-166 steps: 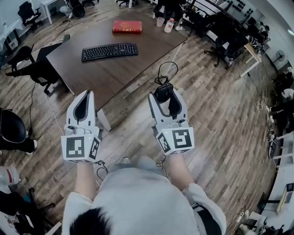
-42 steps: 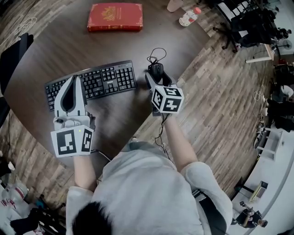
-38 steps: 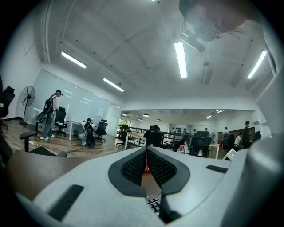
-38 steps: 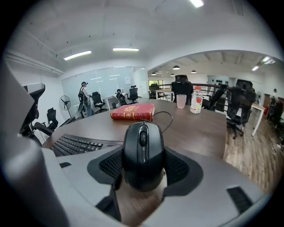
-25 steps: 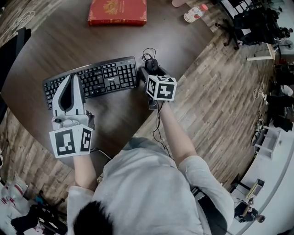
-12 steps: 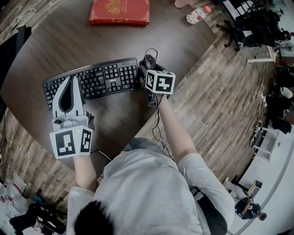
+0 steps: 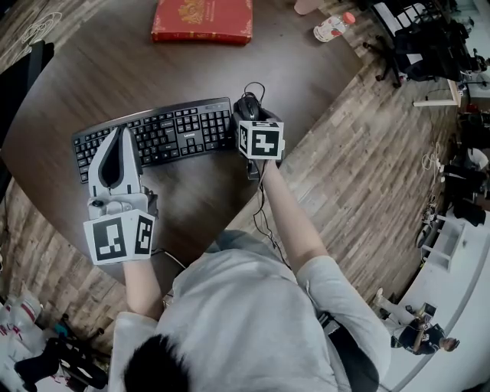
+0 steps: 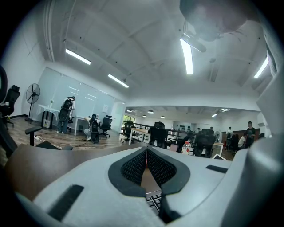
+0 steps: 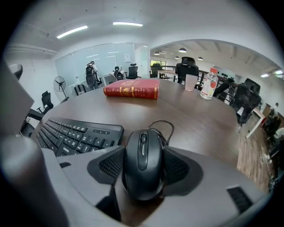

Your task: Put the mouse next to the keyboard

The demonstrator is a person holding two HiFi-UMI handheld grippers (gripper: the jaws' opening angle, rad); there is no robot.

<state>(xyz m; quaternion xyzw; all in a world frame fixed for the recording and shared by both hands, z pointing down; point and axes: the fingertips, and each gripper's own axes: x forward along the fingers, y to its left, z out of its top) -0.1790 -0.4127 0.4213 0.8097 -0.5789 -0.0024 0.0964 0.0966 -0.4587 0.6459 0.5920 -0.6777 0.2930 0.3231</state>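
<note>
A black wired mouse [image 9: 142,155] sits between the padded jaws of my right gripper [image 9: 143,175], which is shut on its sides. In the head view the mouse [image 7: 246,104] is just off the right end of the black keyboard [image 7: 157,130], low over the dark table [image 7: 191,191]; contact with the table cannot be told. Its cable [image 7: 255,89] loops just beyond it. My left gripper [image 7: 116,135] hovers over the keyboard's near left part. Its jaws are shut with nothing between them, the tips [image 8: 146,150] meeting.
A red book [image 7: 203,19] lies at the table's far side, with a plastic bottle [image 7: 333,27] and a cup [image 9: 191,82] at the far right. The table's rounded edge [image 7: 306,126] runs close by the mouse's right. Office chairs and desks stand around.
My right gripper has carried the mouse from off the table to the keyboard's right end, and in the last second nudged it slightly farther. The left gripper has stayed put.
</note>
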